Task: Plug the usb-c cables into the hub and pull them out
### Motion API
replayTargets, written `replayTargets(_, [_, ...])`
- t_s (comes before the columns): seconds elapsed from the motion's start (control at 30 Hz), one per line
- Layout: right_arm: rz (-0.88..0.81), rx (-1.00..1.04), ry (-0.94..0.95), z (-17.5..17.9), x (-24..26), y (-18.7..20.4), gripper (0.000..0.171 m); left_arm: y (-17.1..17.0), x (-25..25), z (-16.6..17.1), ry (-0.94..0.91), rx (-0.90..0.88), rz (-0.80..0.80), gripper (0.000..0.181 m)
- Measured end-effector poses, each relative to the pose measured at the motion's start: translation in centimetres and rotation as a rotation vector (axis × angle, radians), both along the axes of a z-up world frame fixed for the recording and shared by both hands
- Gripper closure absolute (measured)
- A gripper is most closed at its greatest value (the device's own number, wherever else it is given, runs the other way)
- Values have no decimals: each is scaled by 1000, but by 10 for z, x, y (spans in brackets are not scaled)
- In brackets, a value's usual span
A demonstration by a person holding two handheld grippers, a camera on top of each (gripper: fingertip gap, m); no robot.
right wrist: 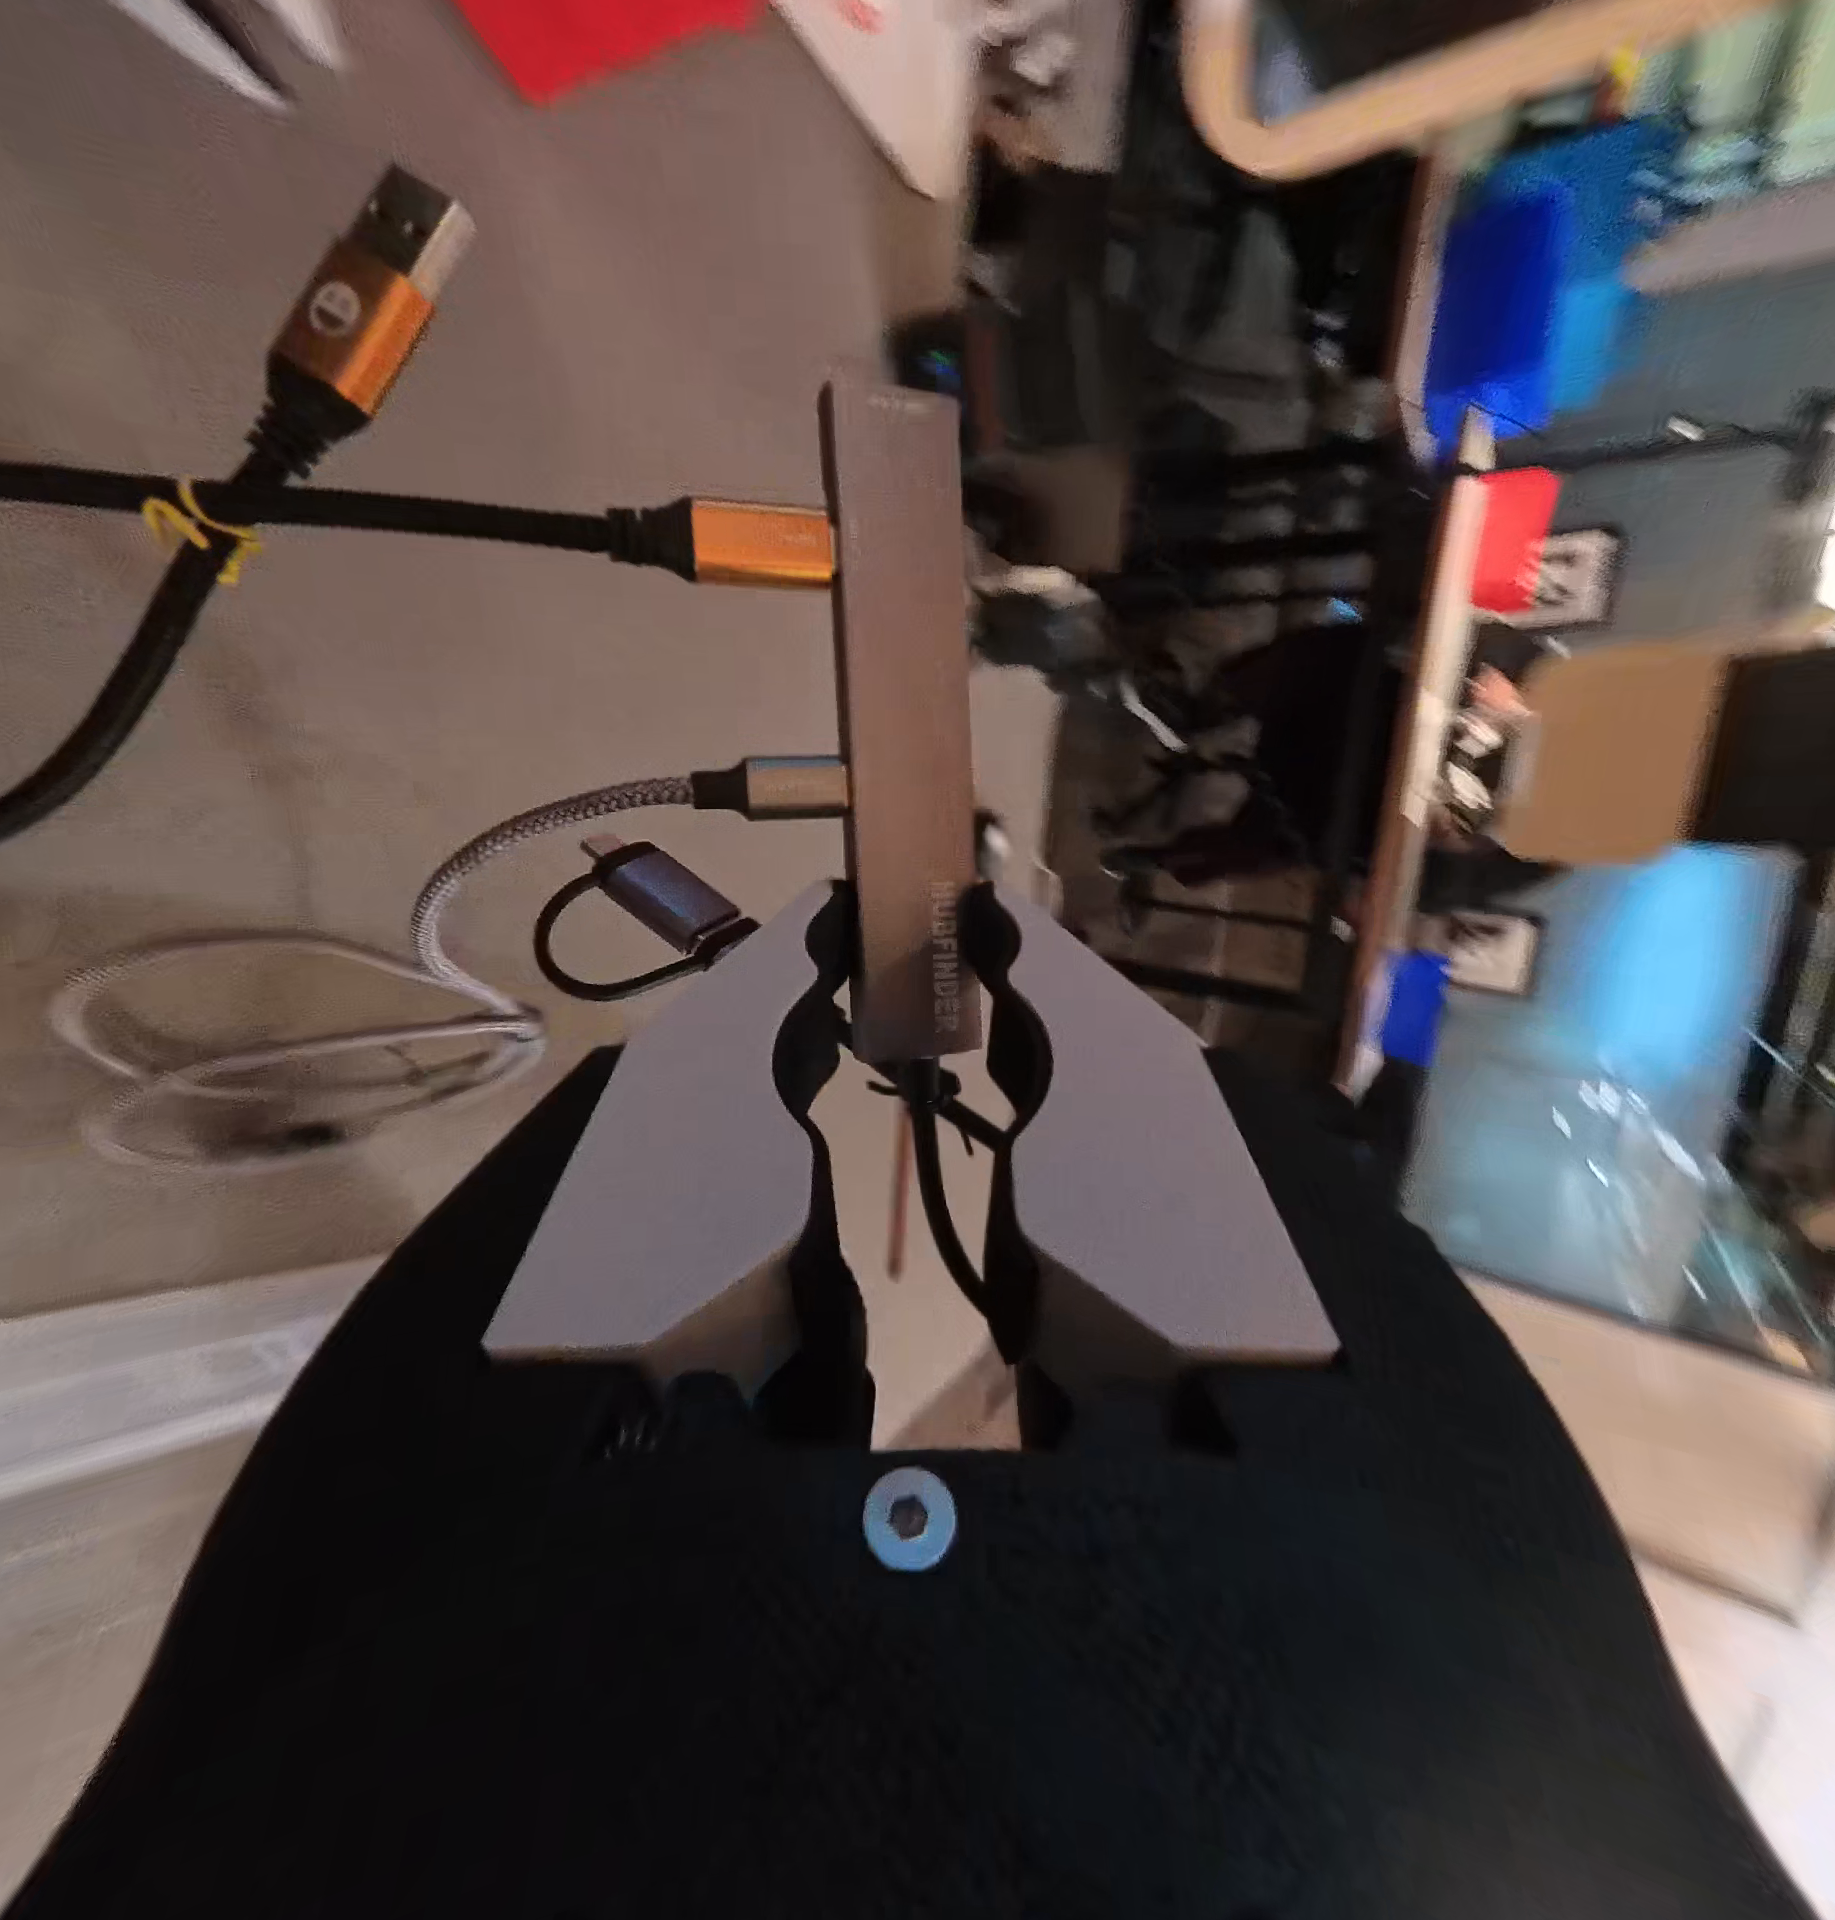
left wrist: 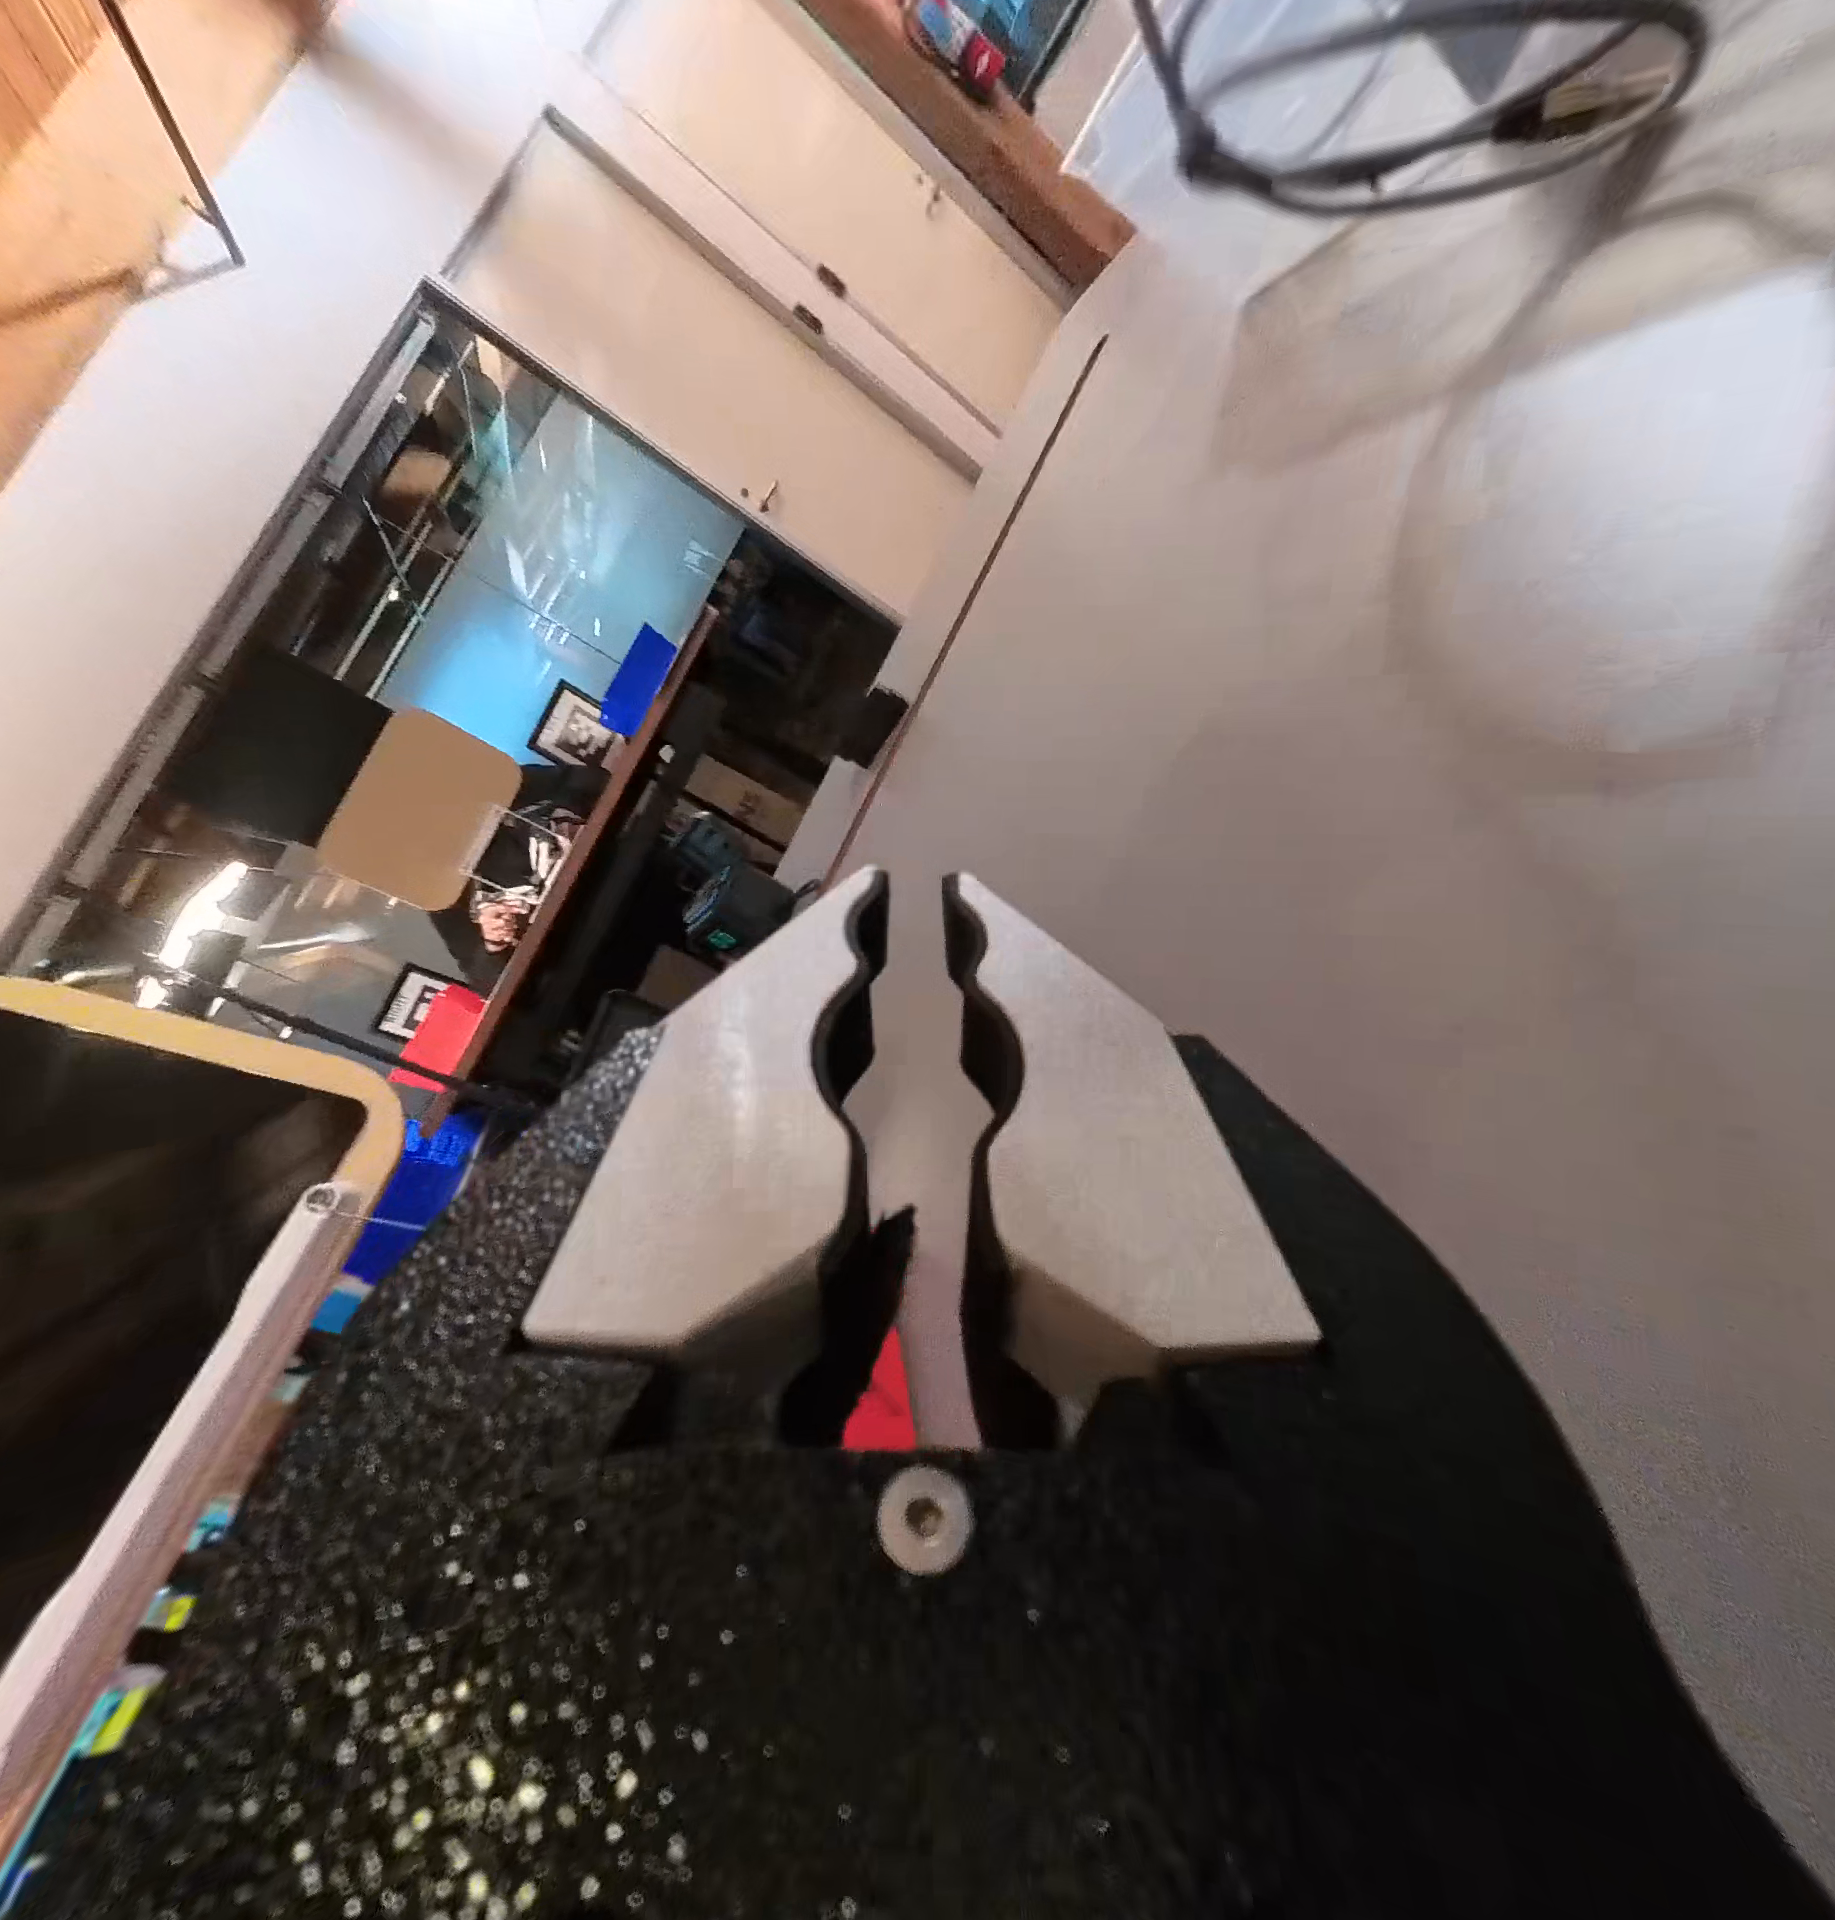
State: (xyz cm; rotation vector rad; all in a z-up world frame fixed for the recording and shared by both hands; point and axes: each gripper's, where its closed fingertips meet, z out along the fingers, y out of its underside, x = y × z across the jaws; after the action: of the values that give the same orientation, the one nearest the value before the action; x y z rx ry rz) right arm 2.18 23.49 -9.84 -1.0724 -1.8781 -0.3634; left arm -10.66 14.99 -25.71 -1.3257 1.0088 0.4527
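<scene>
My right gripper [right wrist: 908, 899] is shut on the near end of a slim grey hub [right wrist: 897, 665] and holds it on edge above the table. Two cables sit in the hub's left side: a black braided cable with an orange plug [right wrist: 762, 540] and a grey braided cable with a silver plug [right wrist: 788, 784]. The black cable's other orange plug [right wrist: 393, 270] hangs free. A small dark adapter [right wrist: 664, 894] hangs on a loop by the gripper. My left gripper [left wrist: 915, 899] has its jaws almost together with nothing between them. It is over the white table [left wrist: 1412, 935], far from a coiled grey cable [left wrist: 1412, 177].
A dark panel with a light wooden frame [left wrist: 300, 1247] stands close on the left of the left gripper. A glass-fronted cabinet [left wrist: 425, 644] and pale cupboards [left wrist: 788, 312] are beyond the table edge. Red and blue boxes [right wrist: 1505, 301] and shelves lie past the hub. My hands' fingertips stand some 20 cm from each other.
</scene>
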Motion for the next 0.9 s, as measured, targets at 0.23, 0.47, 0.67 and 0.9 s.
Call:
replayTargets(0.23, [-281, 314, 133, 127, 95, 55, 149, 3, 6, -14, 46, -43, -15, 179])
replayTargets(0.47, [-476, 490, 160, 204, 177, 87, 149, 4, 5, -17, 47, -62, -16, 181])
replayTargets(0.67, [-624, 513, 102, 187, 242, 120, 149, -4, 13, -10, 47, -8, -71, 181])
replayTargets(0.9, [-615, 582, 1, 69, 258, 149, 149, -1, 12, -21, 78, -52, -62, 181])
